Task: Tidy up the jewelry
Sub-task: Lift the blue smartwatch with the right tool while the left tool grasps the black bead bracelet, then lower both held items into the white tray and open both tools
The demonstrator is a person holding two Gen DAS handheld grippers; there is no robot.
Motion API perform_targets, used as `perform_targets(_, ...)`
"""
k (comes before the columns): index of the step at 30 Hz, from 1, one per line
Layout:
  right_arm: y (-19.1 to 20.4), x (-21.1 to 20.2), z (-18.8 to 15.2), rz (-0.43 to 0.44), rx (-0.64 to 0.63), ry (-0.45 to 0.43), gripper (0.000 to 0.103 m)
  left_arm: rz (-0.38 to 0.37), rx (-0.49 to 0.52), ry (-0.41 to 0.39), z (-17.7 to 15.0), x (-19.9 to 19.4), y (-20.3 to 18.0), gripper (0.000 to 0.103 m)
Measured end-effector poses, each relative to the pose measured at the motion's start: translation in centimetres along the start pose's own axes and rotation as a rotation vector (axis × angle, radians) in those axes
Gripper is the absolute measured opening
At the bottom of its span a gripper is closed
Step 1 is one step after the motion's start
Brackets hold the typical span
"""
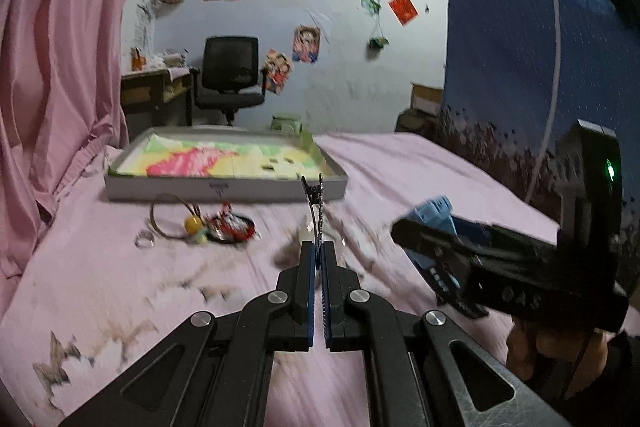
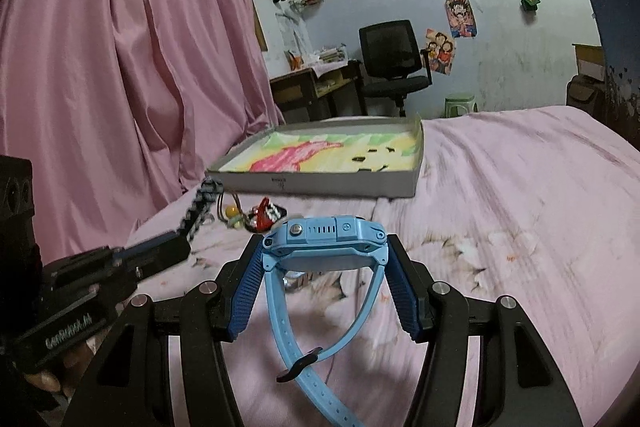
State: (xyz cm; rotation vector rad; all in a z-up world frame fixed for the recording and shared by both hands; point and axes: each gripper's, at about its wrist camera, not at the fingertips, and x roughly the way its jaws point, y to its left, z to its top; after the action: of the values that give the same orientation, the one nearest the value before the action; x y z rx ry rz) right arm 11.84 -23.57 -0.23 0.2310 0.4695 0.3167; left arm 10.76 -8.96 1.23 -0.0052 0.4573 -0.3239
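Our left gripper (image 1: 318,251) has its jaws clamped on a thin hair clip (image 1: 316,203); our right gripper (image 2: 324,259) pinches the blue watch (image 2: 326,239), both above the bed (image 2: 520,187). We should carry each level over the box (image 2: 320,185), lower, then release gently.

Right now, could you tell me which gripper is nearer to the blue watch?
Right. The right gripper is clamped on the blue watch itself; the left gripper sits off to its left, pinching a hair clip.
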Motion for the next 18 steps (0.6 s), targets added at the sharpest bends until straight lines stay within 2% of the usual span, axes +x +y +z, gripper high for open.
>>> perform_targets(4,-0.2,0.2,1.0,-0.003,0.021,-0.036,0.054,0.017,-0.026,-0.044,1.6,0.4,1.0,0.003)
perform_targets(10,-0.3,2.1,4.5,-0.011,0.012,-0.103,0.054,0.055,-0.062,-0.091,4.4,2.4,3.2,0.003)
perform_targets(15,-0.1,5.8,8.7,-0.007,0.001,-0.165,0.054,0.068,-0.096,-0.103,6.8,5.6,5.9,0.003)
perform_targets(18,-0.3,9.4,11.0,-0.009,0.002,-0.177,0.054,0.075,-0.105,-0.095,8.2,8.2,7.5,0.003)
